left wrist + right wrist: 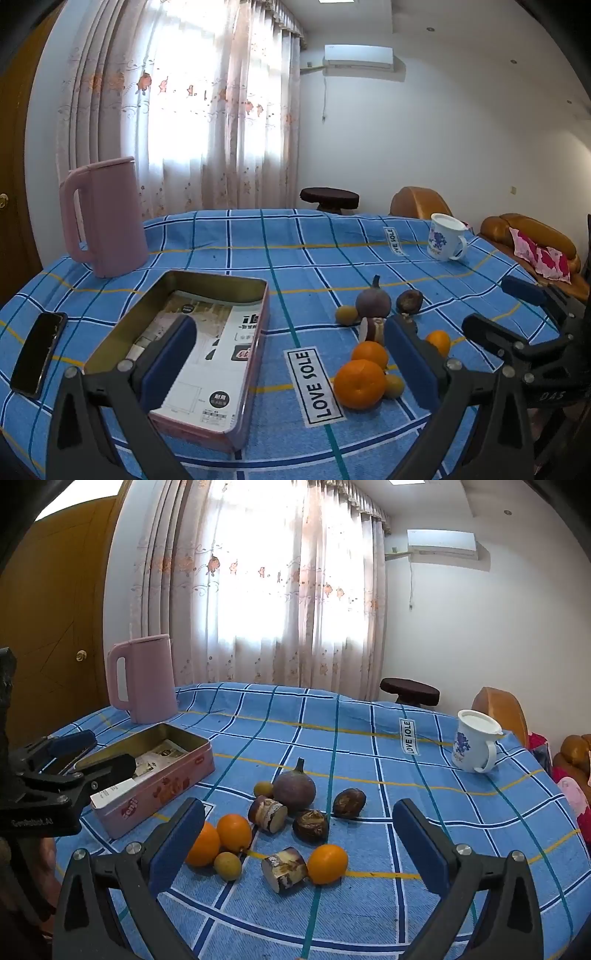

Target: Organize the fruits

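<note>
The loose fruits, round orange tangerines among them, are lying just right of the open pink rectangular tin, none inside it yet, while the left gripper and right gripper are hovering wide-jawed and empty, so picking one likely comes next.

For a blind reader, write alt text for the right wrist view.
An open right gripper hovers over oranges, a purple fig and other fruit on a blue checked tablecloth. A pink tin lies left, before a pink kettle.
</note>
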`<move>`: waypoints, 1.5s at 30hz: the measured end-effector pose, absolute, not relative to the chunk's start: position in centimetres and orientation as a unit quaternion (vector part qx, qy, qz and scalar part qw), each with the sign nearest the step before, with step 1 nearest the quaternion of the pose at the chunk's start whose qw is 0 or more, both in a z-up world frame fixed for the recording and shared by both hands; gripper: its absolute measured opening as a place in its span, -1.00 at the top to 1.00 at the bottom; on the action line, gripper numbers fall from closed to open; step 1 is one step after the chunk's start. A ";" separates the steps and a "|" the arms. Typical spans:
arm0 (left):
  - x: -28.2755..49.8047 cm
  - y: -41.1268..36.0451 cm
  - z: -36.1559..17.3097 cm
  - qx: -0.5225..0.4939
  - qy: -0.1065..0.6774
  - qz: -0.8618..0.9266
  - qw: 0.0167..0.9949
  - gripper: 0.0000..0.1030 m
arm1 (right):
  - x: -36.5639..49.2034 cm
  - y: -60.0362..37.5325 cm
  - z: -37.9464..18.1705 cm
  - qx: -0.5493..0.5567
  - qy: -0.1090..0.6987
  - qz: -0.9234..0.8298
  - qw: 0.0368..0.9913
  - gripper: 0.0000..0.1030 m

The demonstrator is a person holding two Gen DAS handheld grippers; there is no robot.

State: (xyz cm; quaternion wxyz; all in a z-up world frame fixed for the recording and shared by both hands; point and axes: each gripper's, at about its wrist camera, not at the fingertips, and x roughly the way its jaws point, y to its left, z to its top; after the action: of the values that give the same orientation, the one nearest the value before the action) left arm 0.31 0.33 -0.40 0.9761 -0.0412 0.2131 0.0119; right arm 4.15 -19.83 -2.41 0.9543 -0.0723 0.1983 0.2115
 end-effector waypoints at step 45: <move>0.1 0.4 -0.9 -0.039 0.214 0.013 0.976 -1.00 | 3.6 -19.6 -3.3 -0.068 0.200 0.215 0.954 -0.98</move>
State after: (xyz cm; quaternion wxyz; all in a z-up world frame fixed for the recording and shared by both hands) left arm 0.11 0.35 -0.89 0.9760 -0.0392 0.2137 0.0128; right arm 3.63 -19.61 -3.32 0.9535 -0.0683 0.2002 0.2146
